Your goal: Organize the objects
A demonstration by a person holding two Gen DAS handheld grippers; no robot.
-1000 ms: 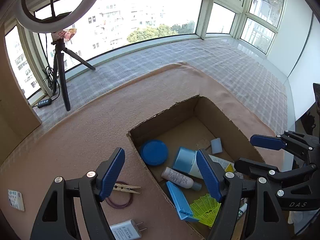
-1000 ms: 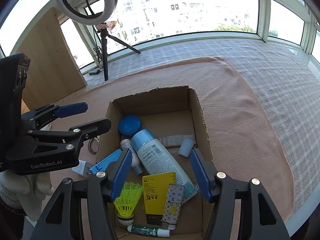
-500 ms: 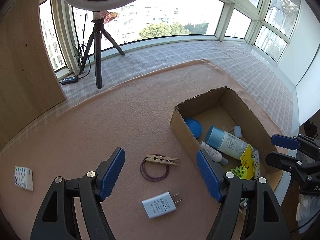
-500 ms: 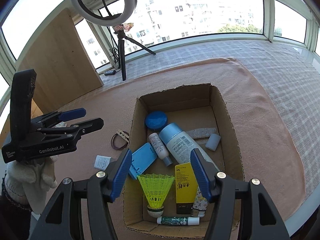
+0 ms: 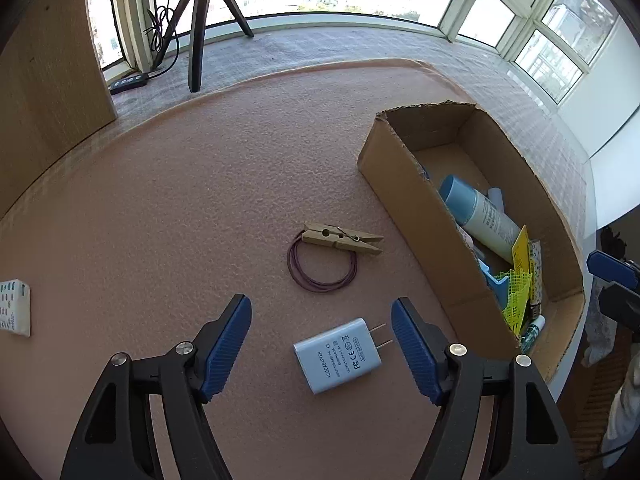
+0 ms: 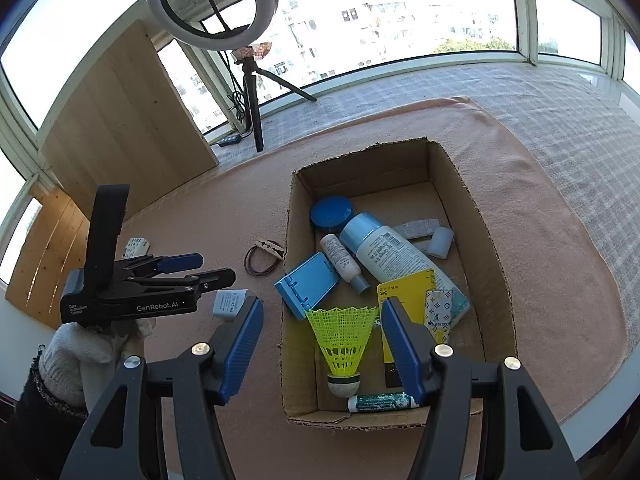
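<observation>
step: we lower the open, empty left gripper (image 5: 321,344) squarely over the charger (image 5: 338,355) | grip its flat sides, clear of the prongs | right gripper (image 6: 322,354) open, empty above the box (image 6: 494,264)

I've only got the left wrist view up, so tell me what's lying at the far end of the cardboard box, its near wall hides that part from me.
Observer: In the right wrist view, a round blue lid lies flat near the far end of the cardboard box.
Operator: Anything beside the big bottle on the far side?
Observer: A small white cap sits next to the pale blue bottle, toward the box's right wall.
Operator: Is the right gripper holding anything?
Observer: No. The right gripper is open above the yellow shuttlecock, gripping nothing.
</observation>
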